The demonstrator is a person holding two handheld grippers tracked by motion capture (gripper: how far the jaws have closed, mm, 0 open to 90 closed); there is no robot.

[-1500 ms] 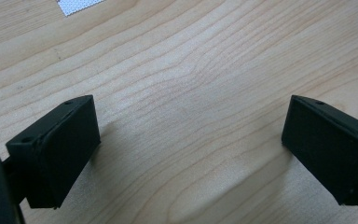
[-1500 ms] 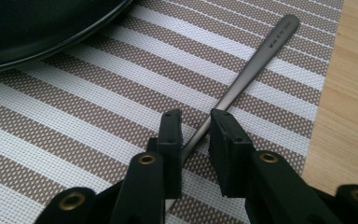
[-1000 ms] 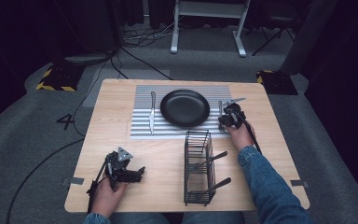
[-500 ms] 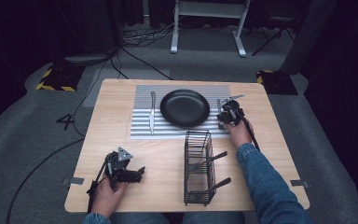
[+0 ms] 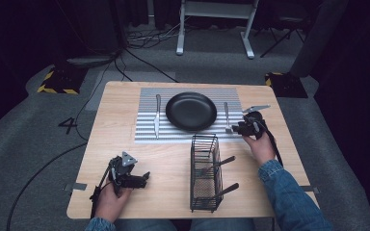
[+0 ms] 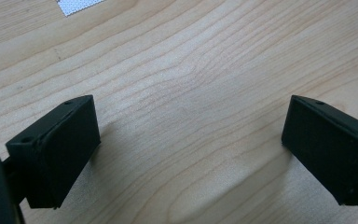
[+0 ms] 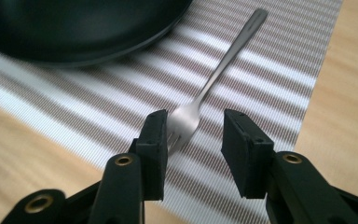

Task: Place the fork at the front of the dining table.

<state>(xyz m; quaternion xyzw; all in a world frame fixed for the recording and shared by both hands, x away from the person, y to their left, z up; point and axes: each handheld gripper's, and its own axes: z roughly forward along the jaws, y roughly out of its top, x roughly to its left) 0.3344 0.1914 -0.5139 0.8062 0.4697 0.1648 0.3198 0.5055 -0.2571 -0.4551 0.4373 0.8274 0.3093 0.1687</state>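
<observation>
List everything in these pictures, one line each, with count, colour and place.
table: one, light wood, middle of the high view.
placemat: one, grey-and-white striped, far half of the table.
plate: one, black, centre of the placemat.
knife: one, silver, on the placemat left of the plate.
fork: one, silver, on the placemat right of the plate, tines between the right gripper's jaws.
wire basket: one, black, near edge of the table, holding two dark-handled utensils.
left gripper: one, black, jaws wide apart over bare wood, near left.
right gripper: one, black, jaws apart around the fork's head.
</observation>
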